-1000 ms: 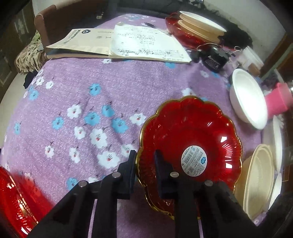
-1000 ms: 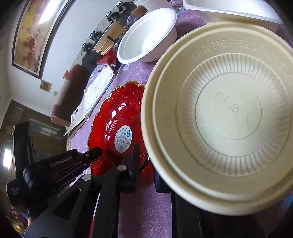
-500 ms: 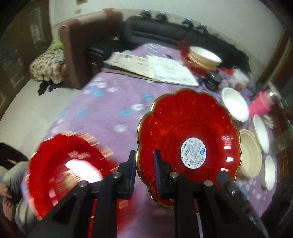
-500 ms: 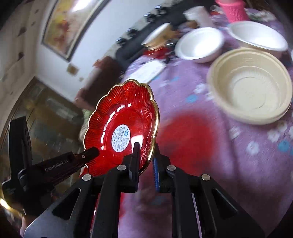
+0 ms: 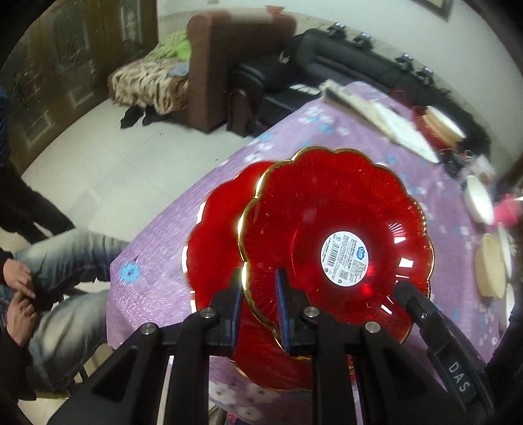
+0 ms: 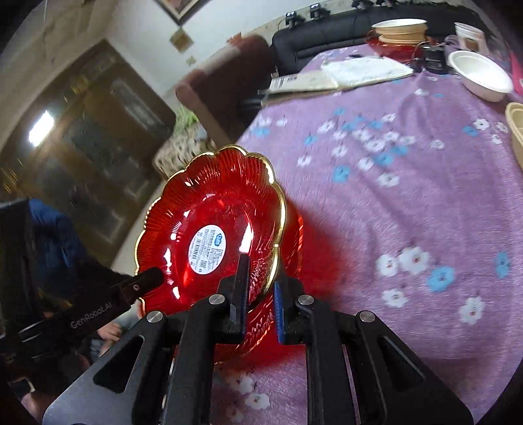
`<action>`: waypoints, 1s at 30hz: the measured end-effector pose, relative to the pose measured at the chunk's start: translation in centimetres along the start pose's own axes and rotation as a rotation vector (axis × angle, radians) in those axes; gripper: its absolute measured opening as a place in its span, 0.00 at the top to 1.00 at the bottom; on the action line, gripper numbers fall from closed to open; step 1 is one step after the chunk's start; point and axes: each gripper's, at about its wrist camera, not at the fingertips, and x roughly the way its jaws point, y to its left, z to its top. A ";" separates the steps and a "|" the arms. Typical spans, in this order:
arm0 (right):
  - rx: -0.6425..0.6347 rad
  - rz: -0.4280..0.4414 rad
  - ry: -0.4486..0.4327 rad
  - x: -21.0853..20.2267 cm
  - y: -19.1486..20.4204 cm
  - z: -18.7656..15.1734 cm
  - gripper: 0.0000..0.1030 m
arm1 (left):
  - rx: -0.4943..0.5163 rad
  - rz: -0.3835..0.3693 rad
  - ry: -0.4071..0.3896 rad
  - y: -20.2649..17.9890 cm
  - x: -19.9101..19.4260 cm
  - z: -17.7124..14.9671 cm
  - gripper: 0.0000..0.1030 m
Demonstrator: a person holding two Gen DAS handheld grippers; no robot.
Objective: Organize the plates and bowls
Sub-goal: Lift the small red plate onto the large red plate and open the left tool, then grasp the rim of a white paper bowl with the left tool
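Observation:
A red scalloped plate with a gold rim and a white sticker (image 5: 333, 238) is held in the air by both grippers. My left gripper (image 5: 258, 304) is shut on its near-left rim. My right gripper (image 6: 260, 291) is shut on its right rim; the plate also shows in the right wrist view (image 6: 212, 235). It hangs tilted just above a second red plate (image 5: 215, 235) that lies on the purple flowered tablecloth (image 6: 408, 183) near the table's corner. The right gripper's finger (image 5: 421, 310) shows in the left wrist view.
White bowls (image 6: 480, 75) and a cream bowl (image 5: 488, 264) sit at the table's right side. Papers (image 6: 343, 73) lie at the far end beside a stack of cream and red dishes (image 6: 398, 31). A seated person's legs (image 5: 62, 261) are by the table's corner. A sofa stands beyond.
Both grippers have carried the red plate left, from beside the bowls to over the second red plate at the table's corner.

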 end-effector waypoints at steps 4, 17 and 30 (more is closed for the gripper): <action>-0.030 -0.052 0.023 1.7 1.0 -0.3 0.88 | -0.021 0.015 0.030 1.2 1.2 -0.1 0.82; -0.215 -0.106 -0.209 -6.4 -1.4 1.4 0.83 | 0.007 0.031 -0.186 -1.4 -5.2 -0.7 0.77; 0.013 -0.359 -0.457 -22.5 -20.5 -2.5 0.84 | 0.429 -0.238 0.060 -23.0 -0.8 -6.9 0.60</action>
